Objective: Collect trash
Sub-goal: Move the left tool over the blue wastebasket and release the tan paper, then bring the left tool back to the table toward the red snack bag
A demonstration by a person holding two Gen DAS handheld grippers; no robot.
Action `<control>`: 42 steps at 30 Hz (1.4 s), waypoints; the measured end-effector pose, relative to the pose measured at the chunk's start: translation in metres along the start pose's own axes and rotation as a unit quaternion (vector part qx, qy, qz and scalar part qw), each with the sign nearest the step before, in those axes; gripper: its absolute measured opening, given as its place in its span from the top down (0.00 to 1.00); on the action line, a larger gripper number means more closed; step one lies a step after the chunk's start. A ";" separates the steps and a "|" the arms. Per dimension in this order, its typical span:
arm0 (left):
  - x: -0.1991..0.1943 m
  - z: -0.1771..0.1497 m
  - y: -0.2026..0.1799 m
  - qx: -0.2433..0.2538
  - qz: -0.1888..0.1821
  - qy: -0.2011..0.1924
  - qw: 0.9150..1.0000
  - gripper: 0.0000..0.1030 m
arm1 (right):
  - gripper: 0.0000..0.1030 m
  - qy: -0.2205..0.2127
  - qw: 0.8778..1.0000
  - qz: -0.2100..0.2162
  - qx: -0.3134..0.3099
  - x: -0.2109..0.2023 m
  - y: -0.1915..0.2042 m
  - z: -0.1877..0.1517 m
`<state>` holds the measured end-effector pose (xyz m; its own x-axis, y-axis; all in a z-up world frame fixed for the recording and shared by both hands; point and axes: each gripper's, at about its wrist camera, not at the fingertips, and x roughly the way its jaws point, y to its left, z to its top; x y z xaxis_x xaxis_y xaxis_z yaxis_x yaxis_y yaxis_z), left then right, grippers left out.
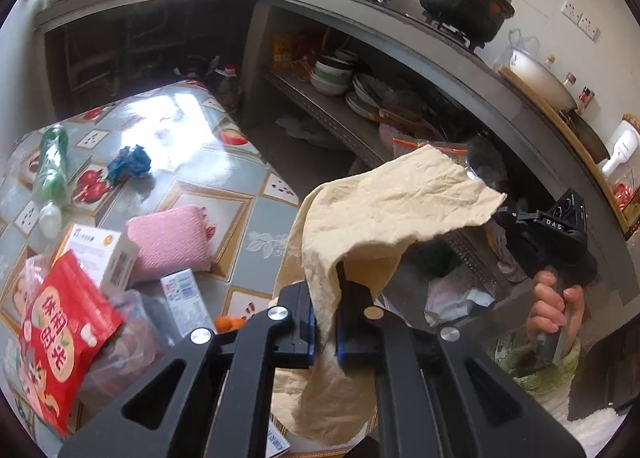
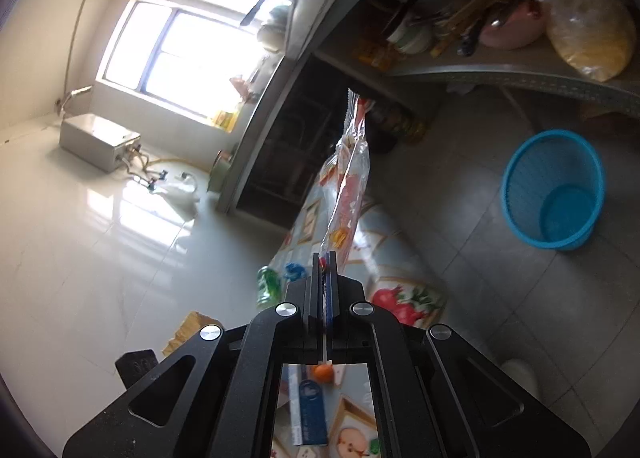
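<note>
Gripping a crumpled tan paper (image 1: 384, 209) in my left tongs (image 1: 325, 322), I hold it above the surface (image 1: 224, 177); my right tongs (image 2: 325, 282) are clamped on a clear plastic wrapper (image 2: 348, 181), with the blue bin (image 2: 554, 187) on the floor nearby.

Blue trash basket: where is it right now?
Right wrist view: the blue trash basket stands on the tiled floor at right, below the shelf, right of the table.
</note>
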<state>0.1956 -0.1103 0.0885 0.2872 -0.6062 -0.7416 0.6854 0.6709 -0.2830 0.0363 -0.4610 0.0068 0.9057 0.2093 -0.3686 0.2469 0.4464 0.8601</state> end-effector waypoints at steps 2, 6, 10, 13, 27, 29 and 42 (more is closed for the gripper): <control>0.022 0.020 -0.020 0.027 0.006 0.026 0.999 0.94 | 1.00 -0.020 0.999 -0.026 0.012 -0.008 -0.019 0.005; 0.088 0.061 -0.061 0.065 0.003 0.089 0.994 0.94 | 1.00 -0.046 0.995 -0.080 0.026 -0.018 -0.056 0.012; 0.170 0.084 -0.088 0.055 -0.020 0.167 0.984 0.94 | 1.00 -0.051 0.990 -0.122 0.054 -0.010 -0.095 0.021; 0.237 0.090 -0.108 0.056 -0.019 0.221 0.973 0.93 | 1.00 -0.051 0.985 -0.152 0.066 0.004 -0.123 0.028; 0.478 0.092 -0.137 0.036 0.024 0.326 0.944 0.92 | 1.00 -0.004 0.965 -0.230 0.124 0.110 -0.245 0.058; 0.497 0.092 -0.137 0.032 0.025 0.322 0.946 0.83 | 0.95 0.001 0.963 -0.233 0.133 0.125 -0.261 0.061; 0.494 0.094 -0.146 0.022 0.016 0.293 0.956 0.35 | 0.67 0.014 0.949 -0.272 0.156 0.120 -0.287 0.045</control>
<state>0.3003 -0.5479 -0.1798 -0.1068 -0.2336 -0.9664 0.7139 0.6585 -0.2381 0.0896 -0.6028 -0.2682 0.6062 0.0476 -0.7939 0.7698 0.2159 0.6007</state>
